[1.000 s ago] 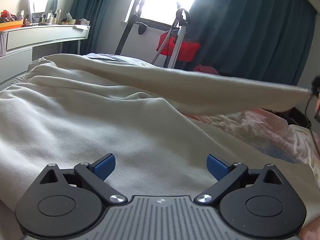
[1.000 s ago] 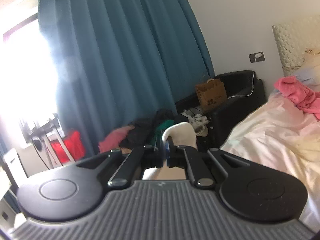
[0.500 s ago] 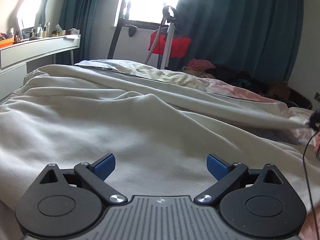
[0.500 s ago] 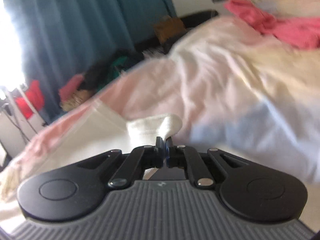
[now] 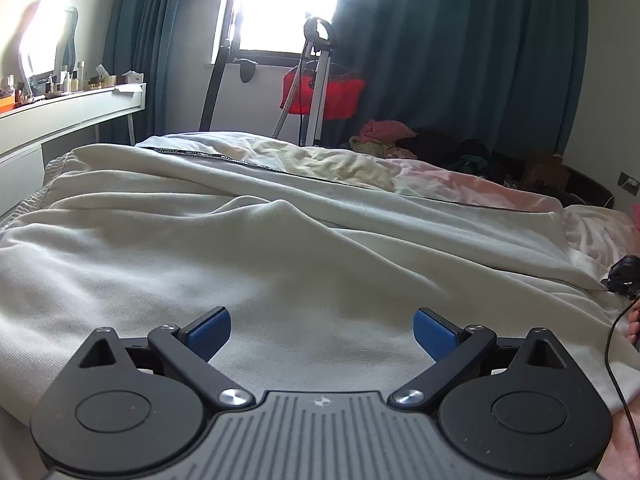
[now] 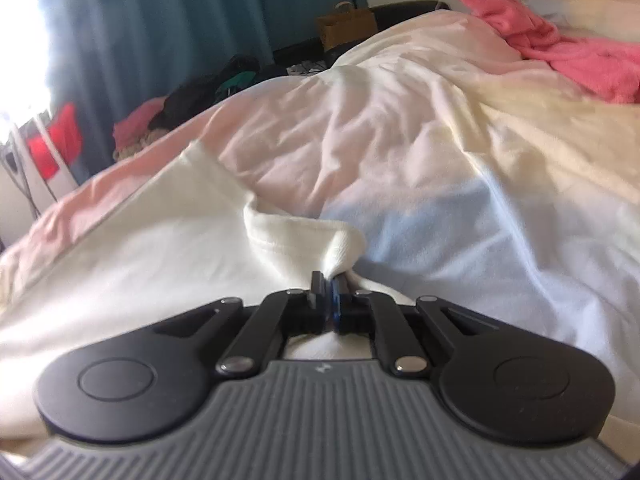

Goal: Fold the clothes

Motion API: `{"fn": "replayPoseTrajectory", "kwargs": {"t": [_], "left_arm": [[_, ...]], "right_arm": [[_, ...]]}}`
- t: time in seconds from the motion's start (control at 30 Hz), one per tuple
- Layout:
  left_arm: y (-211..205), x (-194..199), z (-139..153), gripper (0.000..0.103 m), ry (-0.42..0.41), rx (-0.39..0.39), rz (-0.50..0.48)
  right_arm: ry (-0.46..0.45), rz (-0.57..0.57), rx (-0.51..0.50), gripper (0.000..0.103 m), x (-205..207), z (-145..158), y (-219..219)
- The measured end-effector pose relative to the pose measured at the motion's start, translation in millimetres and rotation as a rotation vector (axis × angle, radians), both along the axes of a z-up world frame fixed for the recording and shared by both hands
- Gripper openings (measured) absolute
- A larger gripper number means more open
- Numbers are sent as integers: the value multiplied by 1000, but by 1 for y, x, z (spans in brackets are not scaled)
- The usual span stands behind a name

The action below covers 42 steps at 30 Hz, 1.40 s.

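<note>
A large cream garment (image 5: pixel 280 264) lies spread over the bed, with soft folds across it. My left gripper (image 5: pixel 322 330) is open and empty, its blue pads just above the cloth near the front edge. My right gripper (image 6: pixel 331 290) is shut on a corner of the cream garment (image 6: pixel 168 216), pinching a small bunch of its hem low over the bed. In the left wrist view the right gripper shows as a small dark shape (image 5: pixel 624 276) at the garment's far right edge.
The bed has a pink and white duvet (image 6: pixel 420 152). A pink garment (image 6: pixel 568 56) lies near the headboard. A clothes pile (image 5: pixel 420 144) sits by dark teal curtains. A white desk (image 5: pixel 60 116) stands at left; a stand with red fabric (image 5: pixel 324 92) is by the window.
My right gripper has come down from mid-air to the bed with the garment's corner, so the lifted flap now lies flat across the garment. My left gripper stayed open in place.
</note>
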<state>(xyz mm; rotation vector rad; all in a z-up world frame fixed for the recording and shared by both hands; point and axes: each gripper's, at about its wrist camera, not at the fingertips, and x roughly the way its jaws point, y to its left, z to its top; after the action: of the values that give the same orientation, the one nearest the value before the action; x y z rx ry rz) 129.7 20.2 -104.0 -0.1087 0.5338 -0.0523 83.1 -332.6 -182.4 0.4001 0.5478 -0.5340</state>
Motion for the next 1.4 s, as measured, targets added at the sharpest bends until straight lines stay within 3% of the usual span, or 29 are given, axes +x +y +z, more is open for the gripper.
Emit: {"fn": "replayPoseTrajectory", "kwargs": {"t": [0.1, 0.13, 0.2, 0.27, 0.3, 0.5, 0.7, 0.83, 1.03, 1.3, 1.4], "left_arm": [[0, -4, 5, 99, -18, 13, 3], [0, -6, 7, 99, -24, 15, 4], [0, -10, 12, 99, -37, 22, 5], [0, -16, 19, 99, -53, 58, 8], [1, -19, 23, 99, -66, 74, 18], [12, -44, 41, 100, -101, 88, 50], [19, -77, 55, 100, -126, 89, 77], [20, -92, 61, 100, -141, 101, 92], [17, -94, 62, 100, -140, 113, 92], [15, -82, 48, 100, -91, 150, 115], [28, -79, 45, 100, -44, 106, 157]], "right_arm": [[77, 12, -30, 12, 1, 15, 7], [108, 18, -49, 18, 2, 20, 6], [130, 66, -103, 39, -6, 37, 20], [89, 106, -130, 76, -23, 59, 33], [56, 127, -137, 81, -33, 71, 41], [-60, 300, -211, 82, -93, 143, 106], [-146, 425, -207, 82, -148, 181, 169], [-189, 452, -194, 82, -173, 179, 200], [-206, 496, -159, 82, -190, 151, 224], [-232, 454, -196, 82, -196, 136, 220], [-227, 426, -169, 82, -190, 131, 212]]}}
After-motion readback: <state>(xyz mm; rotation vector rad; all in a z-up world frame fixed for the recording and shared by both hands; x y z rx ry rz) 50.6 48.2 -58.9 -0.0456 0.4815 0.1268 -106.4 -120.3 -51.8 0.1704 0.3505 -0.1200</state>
